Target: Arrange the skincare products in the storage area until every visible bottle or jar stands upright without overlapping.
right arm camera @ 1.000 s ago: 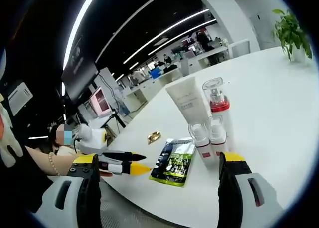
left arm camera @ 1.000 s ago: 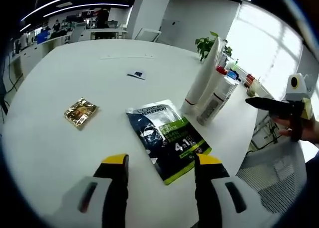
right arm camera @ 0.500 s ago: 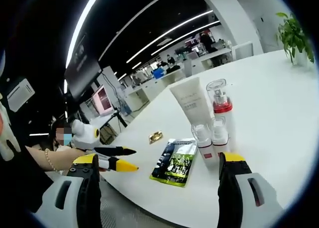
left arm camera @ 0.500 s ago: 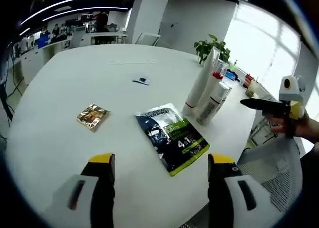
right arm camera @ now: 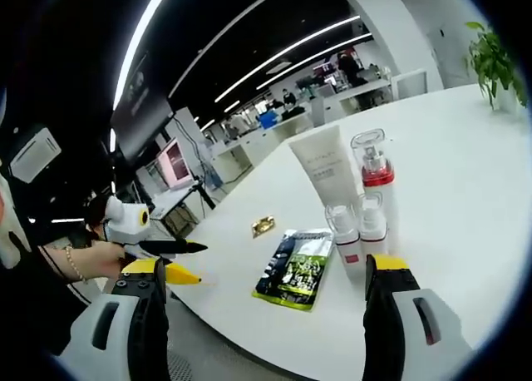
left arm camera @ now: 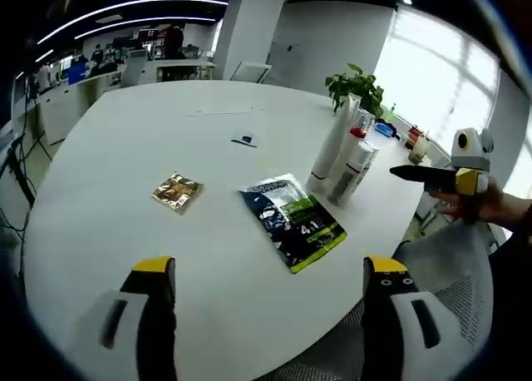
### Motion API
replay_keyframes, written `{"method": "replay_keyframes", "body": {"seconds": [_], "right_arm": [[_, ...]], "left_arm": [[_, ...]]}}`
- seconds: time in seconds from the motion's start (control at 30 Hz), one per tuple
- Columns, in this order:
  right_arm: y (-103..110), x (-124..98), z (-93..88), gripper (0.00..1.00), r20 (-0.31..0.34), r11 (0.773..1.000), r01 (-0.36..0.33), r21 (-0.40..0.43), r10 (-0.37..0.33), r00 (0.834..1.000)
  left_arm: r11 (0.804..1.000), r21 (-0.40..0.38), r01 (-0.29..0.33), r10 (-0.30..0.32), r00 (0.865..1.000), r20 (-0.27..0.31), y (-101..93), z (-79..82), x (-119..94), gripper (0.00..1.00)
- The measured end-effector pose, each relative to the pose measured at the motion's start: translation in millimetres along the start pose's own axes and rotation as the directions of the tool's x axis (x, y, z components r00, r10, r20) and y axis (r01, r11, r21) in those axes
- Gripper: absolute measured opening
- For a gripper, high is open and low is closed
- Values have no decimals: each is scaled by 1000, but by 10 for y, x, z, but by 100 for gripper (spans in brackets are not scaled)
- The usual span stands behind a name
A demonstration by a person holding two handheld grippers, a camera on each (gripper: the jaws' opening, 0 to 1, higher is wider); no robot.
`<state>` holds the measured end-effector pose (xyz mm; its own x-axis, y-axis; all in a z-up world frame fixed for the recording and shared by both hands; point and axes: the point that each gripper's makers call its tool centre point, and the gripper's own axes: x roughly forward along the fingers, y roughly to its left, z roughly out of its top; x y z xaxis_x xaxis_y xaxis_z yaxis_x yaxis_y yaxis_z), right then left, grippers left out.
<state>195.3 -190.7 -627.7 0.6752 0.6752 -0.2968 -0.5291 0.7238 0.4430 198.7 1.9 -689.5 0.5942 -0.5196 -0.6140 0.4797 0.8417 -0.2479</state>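
A white tube point(right arm camera: 326, 171), a pump bottle with a red band point(right arm camera: 371, 175) and two small red-banded bottles point(right arm camera: 346, 236) stand upright, close together, on the white round table point(right arm camera: 449, 190). In front of them a dark and green sachet point(right arm camera: 298, 269) lies flat, and a gold packet point(right arm camera: 263, 225) lies farther off. My right gripper point(right arm camera: 264, 269) is open and empty, off the table's edge. In the left gripper view the tube point(left arm camera: 332, 144), bottles point(left arm camera: 353, 163), sachet point(left arm camera: 293, 230) and gold packet point(left arm camera: 177, 190) lie ahead of my open, empty left gripper point(left arm camera: 268, 269).
A small card point(left arm camera: 243, 140) lies on the table point(left arm camera: 125, 148) beyond the sachet. A potted plant point(left arm camera: 357, 83) stands at the far edge. A mesh chair point(left arm camera: 453, 273) sits at the right. A hand holds the right gripper point(left arm camera: 399, 174) there, and the left gripper point(right arm camera: 202, 263) comes in from the left.
The left gripper has drawn back from the table, so the sachet and bottles look smaller and farther. In the right gripper view it has slid left. The right gripper has barely moved.
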Motion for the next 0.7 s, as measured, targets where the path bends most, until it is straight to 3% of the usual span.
{"method": "replay_keyframes", "body": {"seconds": [0.43,0.53,0.7], "right_arm": [[14,1,-15,100,-5,1000,-5,2,5,1000],[15,-1,-16,100,-6,1000,-5,2,5,1000],[17,-4,-19,100,-7,1000,-5,2,5,1000]], "left_arm": [[998,-42,-38,41,997,61,101,82,-414,94],[998,-41,-49,52,996,69,179,57,-463,95],[998,-58,-39,44,996,83,113,43,-491,99]]}}
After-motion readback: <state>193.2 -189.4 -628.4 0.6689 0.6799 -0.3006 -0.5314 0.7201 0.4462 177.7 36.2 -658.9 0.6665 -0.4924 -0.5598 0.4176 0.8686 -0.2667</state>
